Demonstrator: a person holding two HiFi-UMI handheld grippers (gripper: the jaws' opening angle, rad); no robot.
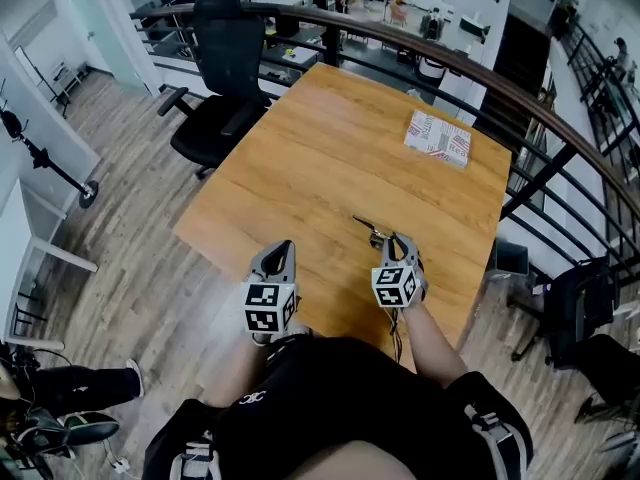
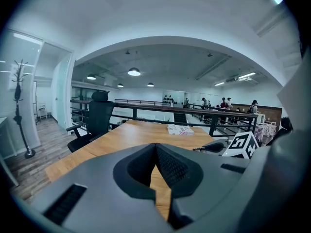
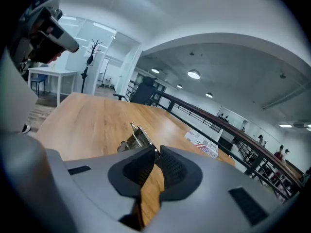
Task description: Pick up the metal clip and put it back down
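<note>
The metal clip (image 3: 134, 139) is a silver spring clamp with a coiled spring, and my right gripper (image 3: 154, 153) is shut on its rear end. Its handles point away to the left over the wooden table (image 3: 92, 123). In the head view the clip (image 1: 371, 231) juts out ahead of the right gripper (image 1: 393, 242) near the table's front right. I cannot tell whether the clip touches the tabletop. My left gripper (image 1: 283, 250) hovers at the front edge, a hand's width to the left. The left gripper (image 2: 155, 147) is shut with nothing in it.
A flat printed box (image 1: 438, 135) lies at the table's far right corner. A black office chair (image 1: 225, 78) stands at the far left side. A dark railing (image 1: 500, 88) curves behind the table. The person's lap is at the table's (image 1: 330, 158) near edge.
</note>
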